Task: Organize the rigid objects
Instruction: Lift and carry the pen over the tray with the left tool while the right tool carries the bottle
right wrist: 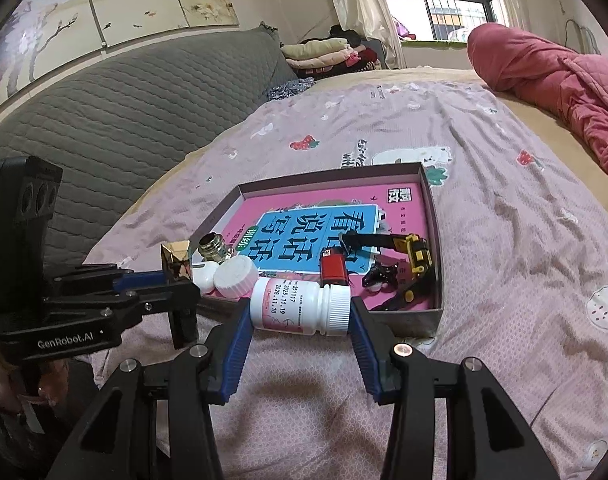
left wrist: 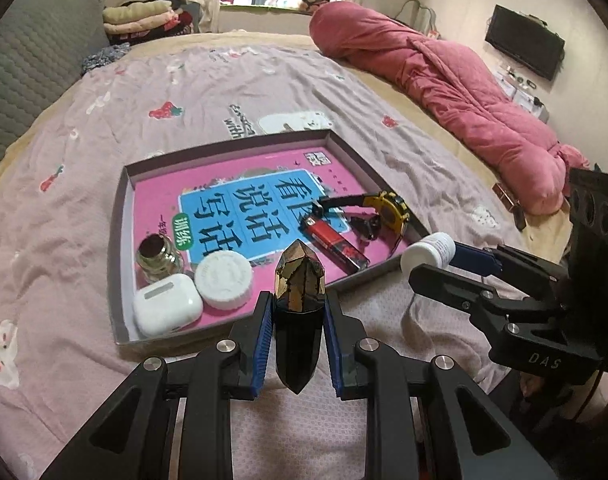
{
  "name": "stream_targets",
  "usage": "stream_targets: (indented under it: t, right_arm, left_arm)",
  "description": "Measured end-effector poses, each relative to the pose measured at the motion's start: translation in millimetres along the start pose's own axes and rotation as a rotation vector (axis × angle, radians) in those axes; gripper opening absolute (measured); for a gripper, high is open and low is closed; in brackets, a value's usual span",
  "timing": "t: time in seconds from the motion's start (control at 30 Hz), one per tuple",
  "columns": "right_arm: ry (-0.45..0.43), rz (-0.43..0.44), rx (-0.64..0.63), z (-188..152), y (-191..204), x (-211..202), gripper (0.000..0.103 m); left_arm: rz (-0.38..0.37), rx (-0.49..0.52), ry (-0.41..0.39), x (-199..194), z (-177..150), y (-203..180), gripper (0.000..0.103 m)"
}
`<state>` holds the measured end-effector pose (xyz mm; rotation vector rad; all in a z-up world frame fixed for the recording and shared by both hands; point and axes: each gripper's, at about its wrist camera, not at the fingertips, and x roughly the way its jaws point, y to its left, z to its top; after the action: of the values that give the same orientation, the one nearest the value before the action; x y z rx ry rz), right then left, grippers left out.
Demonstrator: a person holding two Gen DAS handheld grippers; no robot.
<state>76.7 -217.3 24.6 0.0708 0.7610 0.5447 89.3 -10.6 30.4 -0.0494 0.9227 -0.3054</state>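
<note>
Mid-carry, judging by the load: left gripper [left wrist: 298, 320] clamped on a dark faceted crystal [left wrist: 300, 280] at lower centre of the left view, right gripper [right wrist: 302, 320] with fingers [right wrist: 240, 344] closed end to end on a white pill bottle [right wrist: 300, 306] lying crosswise, both just short of the near wall of the shallow box [left wrist: 120, 240] on the bed. Already inside: earbud case [left wrist: 166, 308], white jar lid [left wrist: 223, 278], lighter [left wrist: 336, 246], watch [left wrist: 388, 208]. Next, probably: forward over the wall, down onto a bare patch, then release.
</note>
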Motion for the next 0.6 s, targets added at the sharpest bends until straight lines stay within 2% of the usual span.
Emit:
stream_targets:
  t: [0.6]
  right_arm:
    - [-0.099, -0.061, -0.083, 21.8, 20.9, -23.1, 0.047]
  left_arm:
    - [0.062, 0.004, -0.090, -31.0, 22.0, -5.4, 0.025]
